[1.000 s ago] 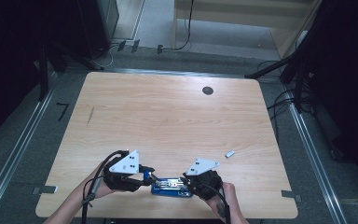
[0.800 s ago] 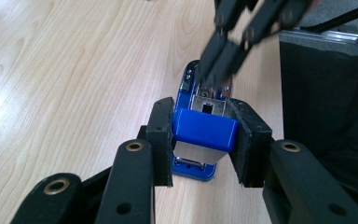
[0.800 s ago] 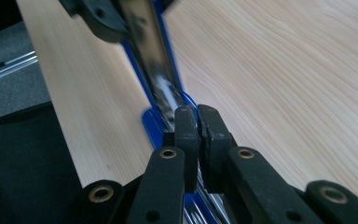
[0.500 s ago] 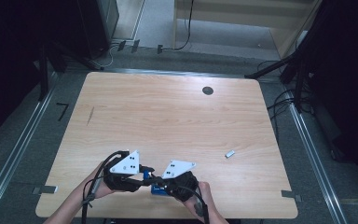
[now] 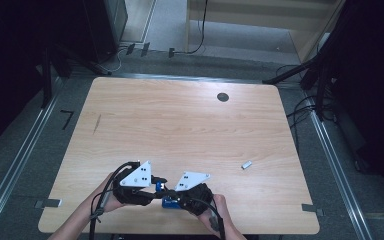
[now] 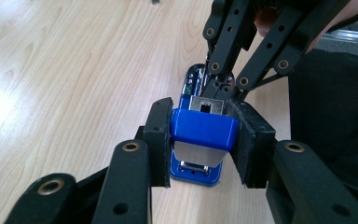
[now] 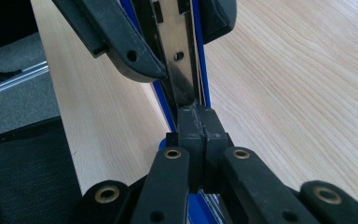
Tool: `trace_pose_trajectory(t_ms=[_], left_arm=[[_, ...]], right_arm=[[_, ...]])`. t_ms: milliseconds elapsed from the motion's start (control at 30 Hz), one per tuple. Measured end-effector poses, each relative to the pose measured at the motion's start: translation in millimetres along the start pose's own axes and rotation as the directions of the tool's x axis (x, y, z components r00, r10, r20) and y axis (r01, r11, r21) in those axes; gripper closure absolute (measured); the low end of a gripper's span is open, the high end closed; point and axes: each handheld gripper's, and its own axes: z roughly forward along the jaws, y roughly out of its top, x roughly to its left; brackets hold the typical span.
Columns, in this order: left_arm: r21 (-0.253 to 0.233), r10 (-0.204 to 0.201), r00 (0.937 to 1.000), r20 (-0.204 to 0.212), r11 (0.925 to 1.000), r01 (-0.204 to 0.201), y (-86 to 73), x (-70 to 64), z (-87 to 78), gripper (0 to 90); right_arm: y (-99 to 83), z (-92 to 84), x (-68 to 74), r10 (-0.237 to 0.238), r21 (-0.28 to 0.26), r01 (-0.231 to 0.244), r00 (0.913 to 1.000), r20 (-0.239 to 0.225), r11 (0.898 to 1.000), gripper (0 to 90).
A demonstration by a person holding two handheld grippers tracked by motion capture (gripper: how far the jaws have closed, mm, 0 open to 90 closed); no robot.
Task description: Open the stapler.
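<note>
The left gripper [image 6: 204, 142] clamps its black pads on the sides of a blue plastic stapler with a metal magazine [image 6: 204, 128]. The right gripper [image 7: 199, 125], jaws pressed together, touches the stapler's metal strip. The stapler sits near the front edge of the light wooden table [image 5: 180, 120]; a small silver piece [image 5: 247, 164] lies well apart.

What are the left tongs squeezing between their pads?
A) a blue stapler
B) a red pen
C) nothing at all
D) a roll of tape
A: in the left gripper view, the left tongs have both pads pressed on the blue stapler.
</note>
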Motion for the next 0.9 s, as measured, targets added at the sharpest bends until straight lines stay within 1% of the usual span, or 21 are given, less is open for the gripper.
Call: trace_pose_trajectory(t_ms=[33, 100, 200, 267, 300, 333, 400, 433, 667, 700, 900], left_arm=[[-0.001, 0.004, 1.0, -0.006, 1.0, -0.004, 1.1, 0.1, -0.3, 62.1], [-0.022, -0.011, 0.9999, -0.007, 0.9997, 0.011, 4.1, 0.3, -2.3, 58.7], [-0.048, -0.011, 0.9995, -0.03, 0.9988, 0.01, 9.4, -1.7, -7.1, 58.7], [-0.059, -0.008, 0.999, -0.045, 0.9983, 0.006, 11.8, -4.6, -9.4, 61.0], [-0.046, -0.001, 0.9987, -0.051, 0.999, -0.001, 12.4, -5.5, -9.3, 64.4], [-0.038, 0.003, 0.998, -0.063, 0.9993, -0.005, 13.2, -7.3, -8.7, 65.8], [-0.025, 0.011, 0.9972, -0.074, 0.9996, -0.013, 14.5, -8.9, -8.9, 66.8], [-0.013, 0.022, 0.9965, -0.081, 0.9997, -0.023, 15.0, -9.8, -9.3, 67.0], [-0.008, 0.024, 0.9967, -0.078, 0.9997, -0.024, 13.4, -9.0, -10.7, 67.2], [-0.003, 0.027, 0.9966, -0.078, 0.9996, -0.027, 13.2, -9.0, -11.0, 67.2], [0.009, 0.031, 0.9963, -0.081, 0.9995, -0.03, 10.2, -7.8, -14.7, 67.2]], right_arm=[[-0.1, 0.1, 0.1, 0.0, 0.0, 0.0, 1.0, -0.003, 1.0, 90.0], [0.3, 0.1, 1.6, -0.01, 0.001, 0.01, 0.9999, 0.008, 1.0, 90.0], [0.4, 0.0, 2.1, -0.014, 0.004, 0.014, 0.9999, 0.011, 1.0, 90.0], [0.5, -0.1, 2.2, -0.014, 0.005, 0.014, 0.9998, 0.012, 1.0, 90.0], [0.5, 0.0, 2.2, -0.014, 0.004, 0.014, 0.9998, 0.013, 1.0, 90.0], [0.5, 0.0, 2.3, -0.016, 0.005, 0.015, 0.9998, 0.014, 1.0, 90.0], [0.6, 0.1, 2.4, -0.016, 0.006, 0.015, 0.9998, 0.015, 1.0, 90.0], [0.7, 0.3, 2.6, -0.016, 0.005, 0.016, 0.9997, 0.017, 1.0, 90.0], [0.8, 1.9, 3.2, -0.008, 0.006, 0.008, 0.9999, 0.013, 1.0, 90.0], [-0.2, 3.2, 3.7, -0.004, 0.015, 0.004, 0.9999, 0.014, 1.0, 90.0], [-0.1, 4.2, 5.4, -0.007, 0.025, 0.007, 0.9999, 0.012, 1.0, 90.0]])
